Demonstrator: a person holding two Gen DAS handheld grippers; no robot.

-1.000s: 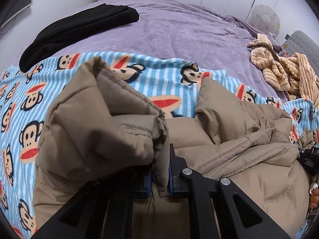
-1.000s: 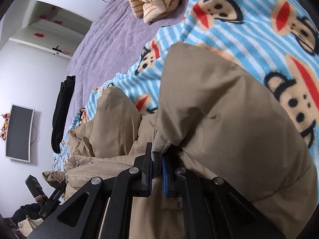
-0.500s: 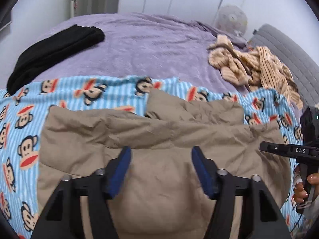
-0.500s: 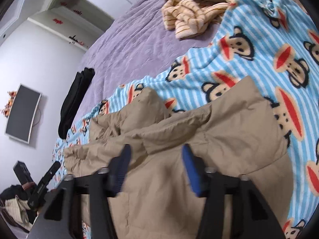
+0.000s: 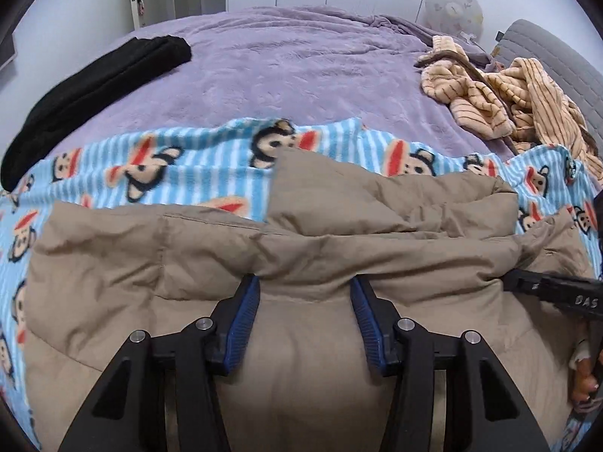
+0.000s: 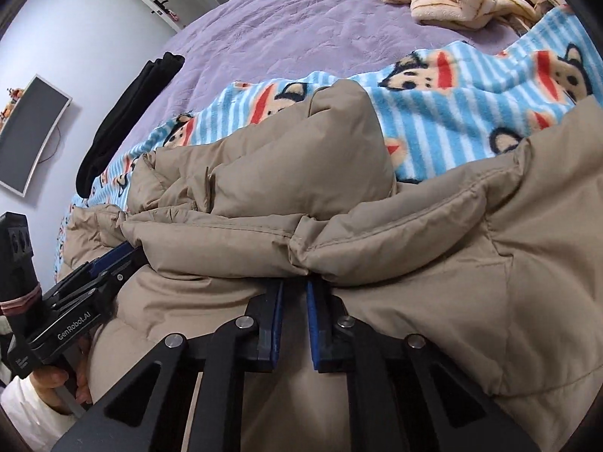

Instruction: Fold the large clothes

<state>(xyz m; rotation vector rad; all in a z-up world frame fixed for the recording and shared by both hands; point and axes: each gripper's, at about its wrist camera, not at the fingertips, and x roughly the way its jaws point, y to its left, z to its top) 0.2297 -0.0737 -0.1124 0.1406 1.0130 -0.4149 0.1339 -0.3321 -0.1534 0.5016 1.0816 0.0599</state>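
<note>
A tan puffer jacket point(image 5: 113, 263) lies folded on a blue striped monkey-print blanket point(image 5: 207, 158) on the bed. My left gripper point(image 5: 304, 282) stands open just above the jacket, its blue pads point(image 5: 245, 312) apart, its tips at the rolled fold edge and gripping nothing. In the right wrist view my right gripper point(image 6: 294, 284) is closing; its pads are almost together, with the edge of the jacket's point(image 6: 490, 301) thick fold between the tips. The left gripper point(image 6: 113, 258) shows at the left there, also at the fold.
A purple bedspread point(image 5: 301, 75) covers the bed beyond the blanket. A black garment point(image 5: 94, 83) lies at the far left, a beige striped garment point(image 5: 508, 101) at the far right by a grey headboard point(image 5: 557, 49). A screen point(image 6: 30, 132) hangs on the wall.
Both grippers held raised parts of the jacket, then let go; those parts now lie folded down flat. The left stays open. The right opened, then closed again at the fold edge.
</note>
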